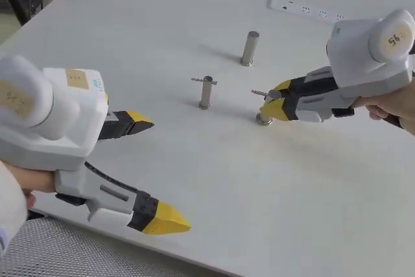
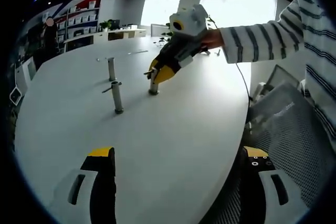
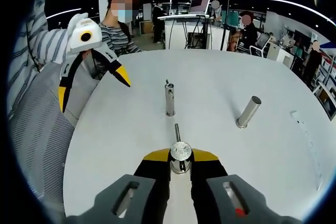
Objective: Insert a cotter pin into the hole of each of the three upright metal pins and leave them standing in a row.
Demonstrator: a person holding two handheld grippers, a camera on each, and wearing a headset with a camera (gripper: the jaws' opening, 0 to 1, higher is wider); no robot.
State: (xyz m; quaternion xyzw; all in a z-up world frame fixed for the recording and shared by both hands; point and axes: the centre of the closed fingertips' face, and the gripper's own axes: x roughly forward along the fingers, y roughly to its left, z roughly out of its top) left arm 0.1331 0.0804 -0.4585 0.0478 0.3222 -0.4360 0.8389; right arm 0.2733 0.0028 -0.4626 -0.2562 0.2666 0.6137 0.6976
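Observation:
Three upright metal pins stand on the white table. The far pin (image 1: 249, 48) (image 3: 248, 112) is bare. Through the top of the middle pin (image 1: 206, 93) (image 3: 169, 99) runs a cotter pin. My right gripper (image 1: 272, 103) (image 3: 180, 165) is at the top of the near pin (image 1: 264, 116) (image 3: 180, 153), shut on a cotter pin (image 1: 258, 93) (image 3: 177, 130) whose tip pokes out on the pin's far side. My left gripper (image 1: 162, 172) (image 2: 177, 153) hangs wide open and empty over the table's near edge, well left of the pins.
A white power strip (image 1: 305, 9) (image 3: 307, 140) lies at the table's far side. A grey mesh chair (image 1: 52, 254) sits below the table's near edge. People and desks are in the room beyond.

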